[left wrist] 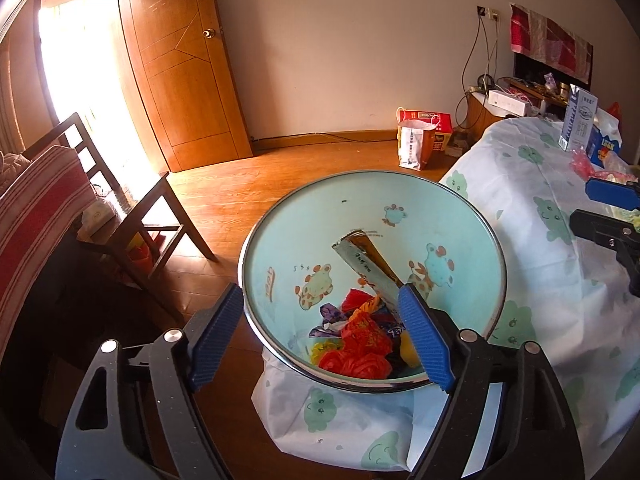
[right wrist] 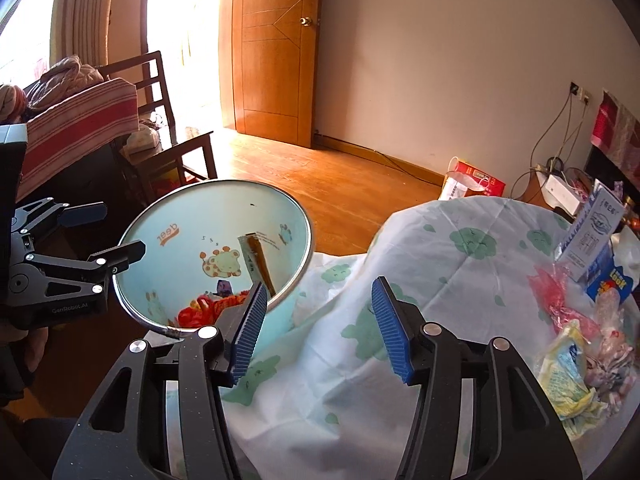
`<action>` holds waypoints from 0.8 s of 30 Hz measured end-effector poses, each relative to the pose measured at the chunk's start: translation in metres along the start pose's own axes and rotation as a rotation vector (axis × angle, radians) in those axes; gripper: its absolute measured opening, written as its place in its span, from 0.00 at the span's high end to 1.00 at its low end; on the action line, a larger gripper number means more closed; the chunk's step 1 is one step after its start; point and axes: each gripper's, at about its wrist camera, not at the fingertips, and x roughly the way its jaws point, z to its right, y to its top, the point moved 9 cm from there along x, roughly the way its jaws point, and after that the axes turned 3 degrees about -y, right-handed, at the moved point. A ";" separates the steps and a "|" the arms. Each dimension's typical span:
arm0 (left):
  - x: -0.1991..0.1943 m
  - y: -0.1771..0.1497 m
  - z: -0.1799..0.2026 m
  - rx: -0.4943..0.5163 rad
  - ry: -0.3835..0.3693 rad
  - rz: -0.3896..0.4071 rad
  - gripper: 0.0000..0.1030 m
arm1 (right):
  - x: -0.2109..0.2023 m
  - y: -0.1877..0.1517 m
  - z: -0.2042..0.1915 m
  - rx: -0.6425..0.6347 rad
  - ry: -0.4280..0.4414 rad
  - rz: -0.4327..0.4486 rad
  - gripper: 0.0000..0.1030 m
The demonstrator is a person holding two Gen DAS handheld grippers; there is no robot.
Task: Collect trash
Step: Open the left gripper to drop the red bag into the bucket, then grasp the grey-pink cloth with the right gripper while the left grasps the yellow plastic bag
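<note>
A pale blue bin [left wrist: 320, 220] with cartoon animals and a metal rim stands beside the cloth-covered table. At its bottom lie red, purple and yellow wrappers [left wrist: 360, 340], and a long silver-gold wrapper [left wrist: 366, 266] leans on its wall. My left gripper [left wrist: 320, 336] is open over the bin's near rim, its pads touching nothing. In the right wrist view the bin [right wrist: 180, 216] is at the left, with the left gripper [right wrist: 104, 232] at its edge. My right gripper [right wrist: 322, 332] hangs open and empty over the tablecloth [right wrist: 440, 280]. Loose trash lies to its right: a yellow-green wrapper [right wrist: 568, 372] and red plastic [right wrist: 556, 296].
A milk carton [right wrist: 592, 240] and a blue box [right wrist: 608, 280] stand at the table's far right, by a pinkish bag [right wrist: 612, 340]. A wooden chair [left wrist: 132, 216] and a striped cushion [left wrist: 36, 216] are left of the bin. Paper bags [left wrist: 420, 136] sit on the floor by the wall.
</note>
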 end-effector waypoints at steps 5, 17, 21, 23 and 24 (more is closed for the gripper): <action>0.004 -0.004 0.029 0.043 -0.036 -0.013 0.20 | -0.029 -0.023 0.055 0.078 -0.082 0.005 0.47; 0.005 0.021 0.106 0.116 -0.124 0.028 0.15 | -0.094 -0.090 0.225 0.363 -0.358 0.002 0.44; 0.014 0.028 0.117 0.124 -0.125 0.019 0.15 | -0.086 -0.096 0.255 0.375 -0.383 -0.025 0.42; 0.016 0.030 0.118 0.126 -0.121 0.018 0.15 | -0.074 -0.095 0.261 0.369 -0.379 -0.049 0.42; 0.017 0.032 0.118 0.126 -0.118 0.017 0.15 | -0.073 -0.097 0.266 0.373 -0.369 -0.056 0.42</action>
